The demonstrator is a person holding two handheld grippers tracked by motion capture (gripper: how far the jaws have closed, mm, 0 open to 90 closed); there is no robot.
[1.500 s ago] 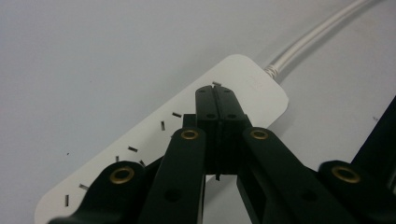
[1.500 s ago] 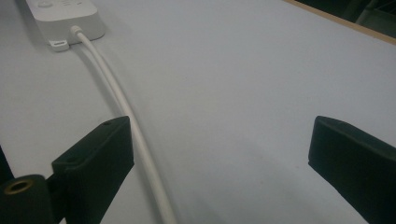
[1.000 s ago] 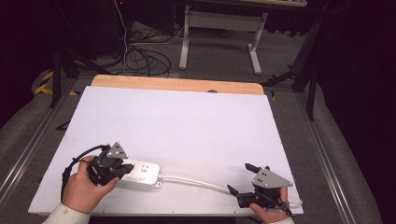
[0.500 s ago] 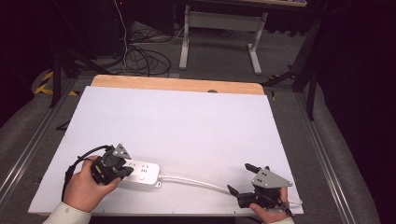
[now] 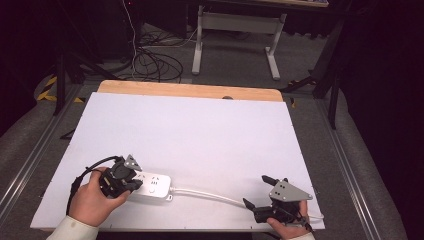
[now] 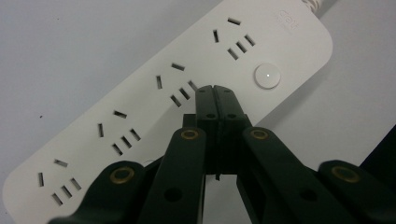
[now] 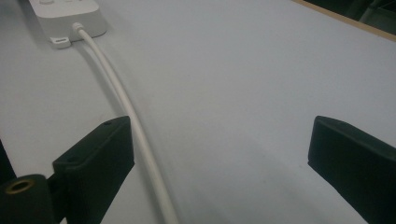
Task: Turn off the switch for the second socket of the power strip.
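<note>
High view: my left tool (image 5: 131, 181) has slid further along the power strip (image 5: 155, 185).
Its jaws are pressed together, empty, over the sockets; right tool (image 5: 255, 203) wide beside the cord (image 7: 119, 95).

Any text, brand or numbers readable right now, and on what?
A small embossed mark on the power strip, at the cord-end corner in the left gripper view: too faint and blurred to read.
Round button: a lit dot, no text.
White cord, table: no text.
</note>
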